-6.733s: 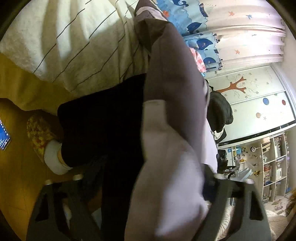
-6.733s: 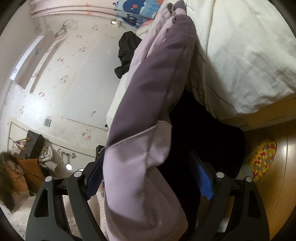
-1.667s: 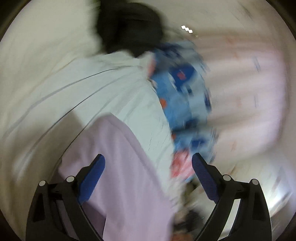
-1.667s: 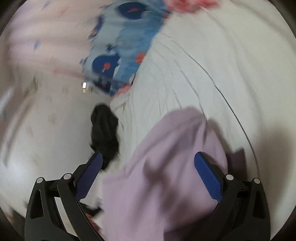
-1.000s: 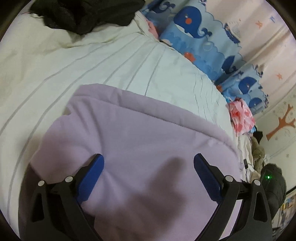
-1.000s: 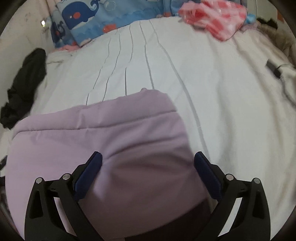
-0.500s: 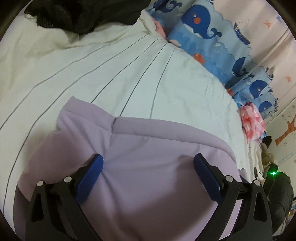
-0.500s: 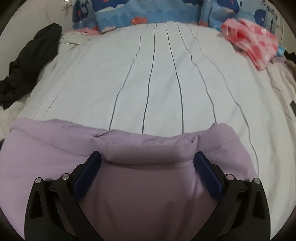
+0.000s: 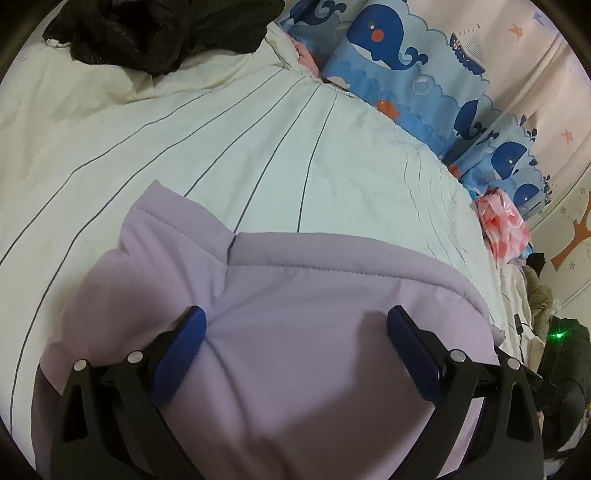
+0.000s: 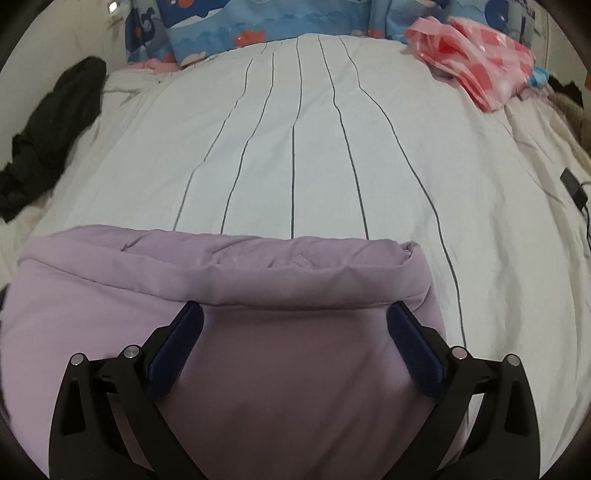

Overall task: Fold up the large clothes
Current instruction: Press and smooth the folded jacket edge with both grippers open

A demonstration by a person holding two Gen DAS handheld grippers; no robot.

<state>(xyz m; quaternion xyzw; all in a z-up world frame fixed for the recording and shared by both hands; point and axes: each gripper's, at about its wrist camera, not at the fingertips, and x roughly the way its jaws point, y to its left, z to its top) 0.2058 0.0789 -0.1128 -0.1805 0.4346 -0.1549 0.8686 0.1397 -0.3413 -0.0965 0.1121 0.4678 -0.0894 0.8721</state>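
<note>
Both grippers are hovering with their blue-padded fingers spread wide, nothing pinched between them. Seen from the left wrist, the left gripper (image 9: 293,319) is sitting low over the lilac padded garment (image 9: 280,332), its left pad (image 9: 186,332) lying against the fabric where a crease is puckering, while the other pad is standing just above the cloth and casting a small shadow on it. Seen from the right wrist, the right gripper (image 10: 295,315) is likewise sitting over the lilac padded garment (image 10: 258,350), its fingers straddling the smooth panel just behind a rolled, stitched edge; whether the pads are actually touching the cloth here is hard to tell. That garment is lying in a thick folded bundle on the near part of the white striped bedspread (image 9: 258,155), its far edge running across the thin dark stripes. Blue whale-print pillows (image 9: 399,62) are lining the far side of the bed against a pale curtain with stars. A crumpled black garment (image 9: 155,29) is lying on the bedding at the far left corner, well apart from the lilac bundle. A pink-and-red checked plastic bag (image 10: 476,62) is resting near the pillows on the far right, and a small black plug with a cord (image 10: 572,186) is lying at the right edge of the bedspread.
</note>
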